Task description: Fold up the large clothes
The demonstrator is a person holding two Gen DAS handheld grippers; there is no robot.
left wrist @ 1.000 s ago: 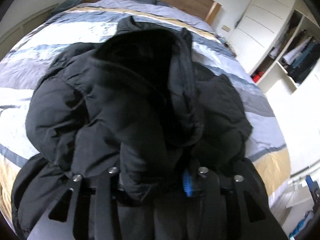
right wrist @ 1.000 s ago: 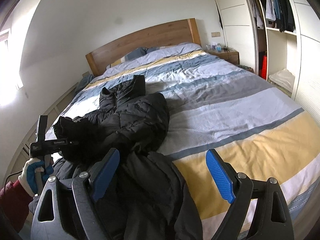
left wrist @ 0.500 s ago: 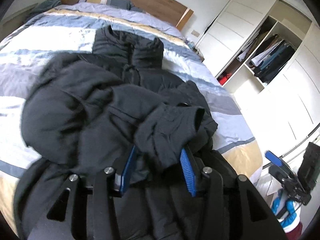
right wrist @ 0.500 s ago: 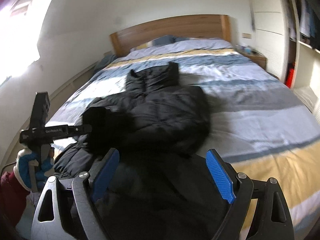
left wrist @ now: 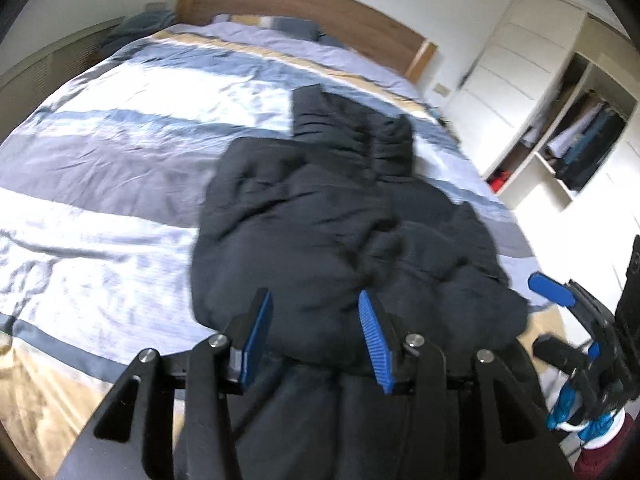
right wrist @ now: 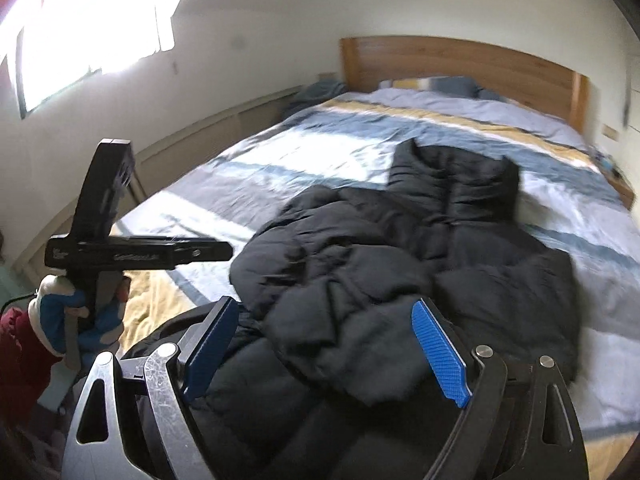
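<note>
A black puffer jacket (left wrist: pixel 340 232) lies on the striped bed (left wrist: pixel 120 152), hood toward the headboard, both sleeves laid over its body. It also shows in the right wrist view (right wrist: pixel 400 280). My left gripper (left wrist: pixel 316 336) is open with nothing between its blue pads, just above the jacket's near part. My right gripper (right wrist: pixel 324 344) is open and empty over the jacket's lower part. The right gripper also shows at the right edge of the left wrist view (left wrist: pixel 560 300). The left gripper shows at the left of the right wrist view (right wrist: pixel 132 256), off the bed's left side.
A wooden headboard (left wrist: pixel 300 4) and pillows are at the far end. A white wardrobe with open shelves of clothes (left wrist: pixel 568 148) stands right of the bed. A bright window (right wrist: pixel 92 24) and a low wall ledge (right wrist: pixel 224 128) are on the left.
My left gripper has opened and let go of the black sleeve, which now lies on the jacket. It has drawn back to the left. My right gripper has swung left over the jacket, still open.
</note>
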